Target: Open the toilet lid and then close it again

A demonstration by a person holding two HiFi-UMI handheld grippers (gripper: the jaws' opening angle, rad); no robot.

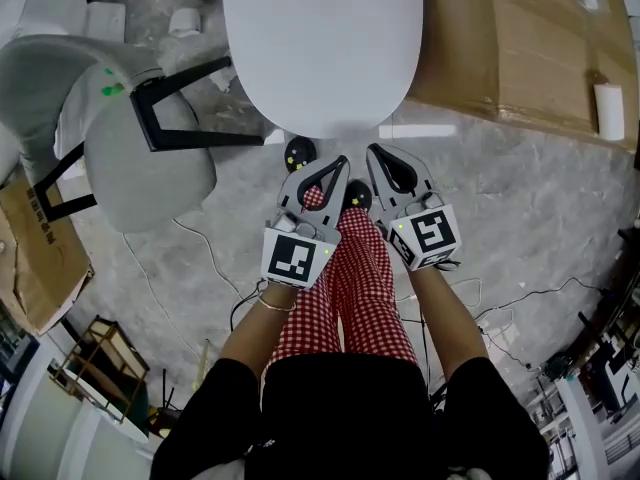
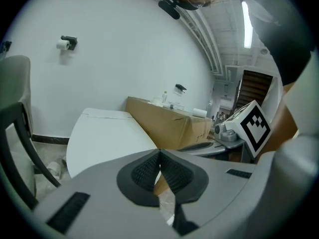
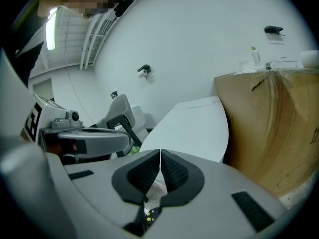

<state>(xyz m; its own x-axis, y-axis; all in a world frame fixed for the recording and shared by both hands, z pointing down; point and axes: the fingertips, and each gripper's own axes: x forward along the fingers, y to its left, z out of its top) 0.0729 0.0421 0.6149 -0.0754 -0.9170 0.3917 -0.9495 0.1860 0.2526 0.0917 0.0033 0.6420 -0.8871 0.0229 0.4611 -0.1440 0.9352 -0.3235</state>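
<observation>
The white toilet lid (image 1: 320,43) lies flat and closed, straight ahead at the top of the head view. It also shows as a flat white surface (image 2: 107,133) in the left gripper view and as the lid (image 3: 194,128) in the right gripper view. My left gripper (image 1: 343,160) is shut and empty, its tips just short of the lid's front edge. Beside it, my right gripper (image 1: 372,151) is also shut with nothing held. Both hover side by side above my red checked trouser legs.
A grey chair (image 1: 130,138) with a black frame stands left of the toilet. A large cardboard box (image 1: 520,38) sits to the right, with a bottle and small items on top (image 3: 256,59). Cables trail over the grey floor (image 1: 540,198). A toilet-roll holder (image 2: 67,43) hangs on the wall.
</observation>
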